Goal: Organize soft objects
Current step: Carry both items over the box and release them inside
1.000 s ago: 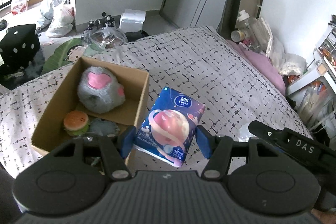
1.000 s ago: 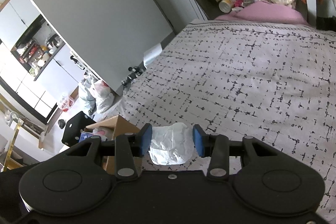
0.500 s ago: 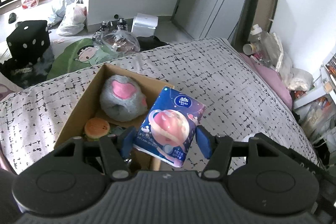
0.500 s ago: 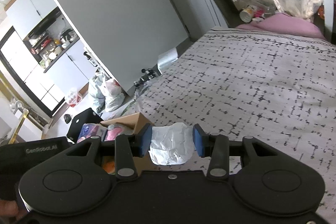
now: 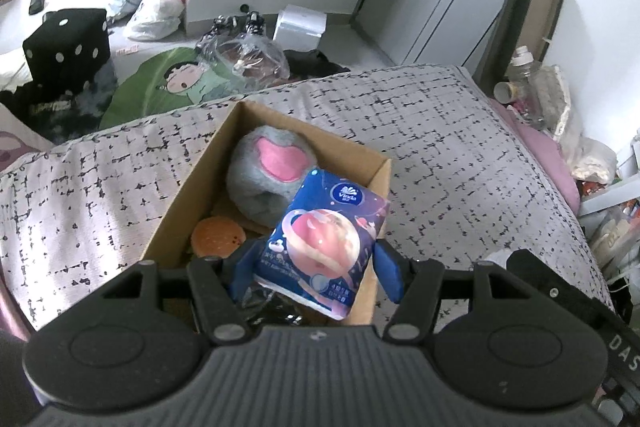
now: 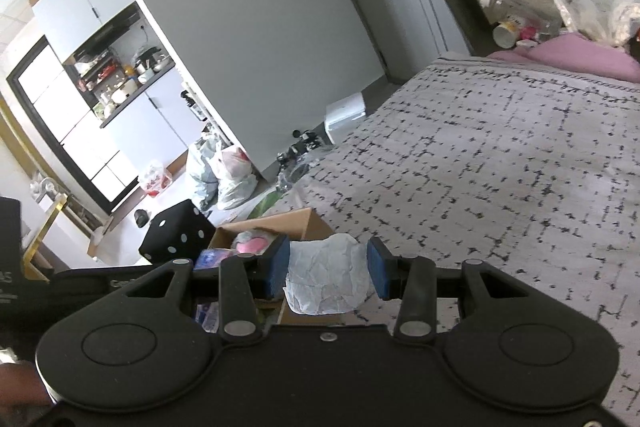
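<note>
I have a tissue pack [image 5: 326,241] pinched in my left gripper [image 5: 316,275], the jaws about half open with a pad on each side of its lower half. It hangs tilted over the near right corner of the box [image 5: 184,187], which sits on the bed [image 5: 460,147] near its left edge. The pack looks light and squashy, with a slick printed film wrap, so I judge it could slide through the pads if I loosen even a little. Gripping across the short sides low down, as now, seems right, since the paper inside gives firm resistance there.

Inside the box a grey plush [image 5: 272,175] fills the far end and a small burger toy [image 5: 218,237] lies by the left wall, leaving room at the near end.

My right gripper [image 6: 328,269] is closed partway on a white crumpled wad [image 6: 326,277], probably tissue or a thin packet, though the view is too poor to be sure. It hangs above the bed just beside the box's right wall. It is nearly weightless and crushes easily, so a light pinch suffices.
</note>
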`<state>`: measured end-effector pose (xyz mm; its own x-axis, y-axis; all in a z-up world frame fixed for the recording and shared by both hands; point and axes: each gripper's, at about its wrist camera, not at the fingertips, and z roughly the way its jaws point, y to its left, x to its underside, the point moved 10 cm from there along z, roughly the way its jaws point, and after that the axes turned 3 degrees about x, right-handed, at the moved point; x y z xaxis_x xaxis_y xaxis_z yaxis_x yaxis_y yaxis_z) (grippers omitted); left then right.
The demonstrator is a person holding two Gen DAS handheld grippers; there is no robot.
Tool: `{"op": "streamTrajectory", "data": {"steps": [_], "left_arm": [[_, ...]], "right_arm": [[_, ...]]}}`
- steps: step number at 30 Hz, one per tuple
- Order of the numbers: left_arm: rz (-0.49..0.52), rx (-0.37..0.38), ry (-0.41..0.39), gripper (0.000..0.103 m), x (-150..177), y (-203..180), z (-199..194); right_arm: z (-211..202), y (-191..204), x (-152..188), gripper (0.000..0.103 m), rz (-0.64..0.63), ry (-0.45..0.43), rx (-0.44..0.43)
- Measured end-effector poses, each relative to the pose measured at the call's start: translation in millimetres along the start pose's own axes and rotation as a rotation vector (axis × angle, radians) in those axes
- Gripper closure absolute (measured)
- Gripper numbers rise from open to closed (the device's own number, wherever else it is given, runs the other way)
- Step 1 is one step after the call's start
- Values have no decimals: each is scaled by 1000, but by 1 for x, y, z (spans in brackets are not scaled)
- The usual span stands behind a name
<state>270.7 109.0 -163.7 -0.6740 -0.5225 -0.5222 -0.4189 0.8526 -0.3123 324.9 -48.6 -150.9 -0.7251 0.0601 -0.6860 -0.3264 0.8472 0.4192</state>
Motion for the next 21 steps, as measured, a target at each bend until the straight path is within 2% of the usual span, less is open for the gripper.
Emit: {"op": "streamTrajectory", "data": {"steps": [12, 21], "left_arm": [[-48, 1, 31, 42, -9, 32, 17], [-58, 2, 80, 38, -15, 49, 20]], "right_arm": [[33, 25, 8, 61, -31, 39, -17], [51, 50, 8, 61, -49, 48, -30]]}}
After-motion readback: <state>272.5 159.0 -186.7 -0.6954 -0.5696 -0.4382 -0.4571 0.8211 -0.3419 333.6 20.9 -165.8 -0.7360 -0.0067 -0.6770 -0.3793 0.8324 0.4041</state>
